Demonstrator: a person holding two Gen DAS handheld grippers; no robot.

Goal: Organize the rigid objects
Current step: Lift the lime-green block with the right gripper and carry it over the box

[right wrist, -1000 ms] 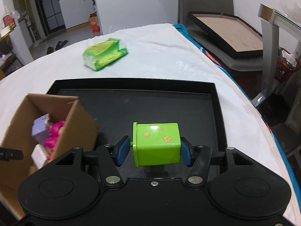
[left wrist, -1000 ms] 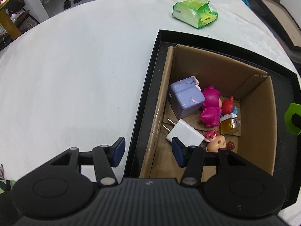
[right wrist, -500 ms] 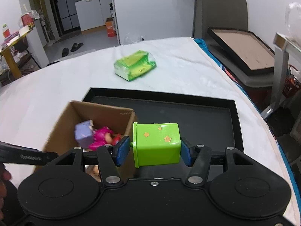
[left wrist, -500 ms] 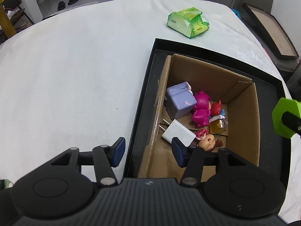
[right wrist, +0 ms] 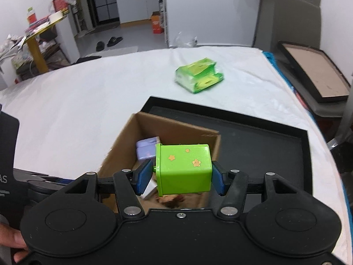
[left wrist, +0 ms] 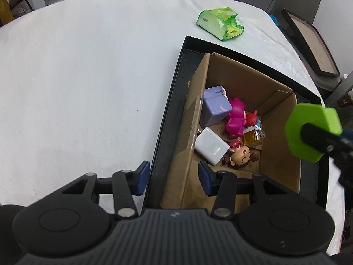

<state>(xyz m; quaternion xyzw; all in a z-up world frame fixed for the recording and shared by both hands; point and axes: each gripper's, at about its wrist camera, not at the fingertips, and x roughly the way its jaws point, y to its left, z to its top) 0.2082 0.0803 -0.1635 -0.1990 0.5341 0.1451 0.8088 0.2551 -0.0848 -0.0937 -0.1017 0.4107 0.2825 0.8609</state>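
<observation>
My right gripper [right wrist: 182,177] is shut on a green box with gold stars [right wrist: 184,169] and holds it above the open cardboard box [right wrist: 167,128]. The green box also shows at the right of the left wrist view [left wrist: 313,132], over the carton's right wall. The cardboard box [left wrist: 280,161] stands in a black tray [left wrist: 167,119] and holds a lilac box [left wrist: 215,106], a white charger [left wrist: 211,145], pink figures [left wrist: 237,120], a small amber bottle [left wrist: 253,135] and a doll head [left wrist: 241,155]. My left gripper [left wrist: 171,175] is open and empty, straddling the carton's left wall.
A green tissue pack [left wrist: 220,23] lies on the white tablecloth [left wrist: 88,77] behind the tray; it also shows in the right wrist view [right wrist: 198,75]. A second framed tray [right wrist: 313,72] stands off the table at the right. The black tray's right half [right wrist: 264,145] is bare.
My right gripper has carried the green box left and up, from over the bare tray to above the cardboard box. My left gripper has pulled back a little and stayed open.
</observation>
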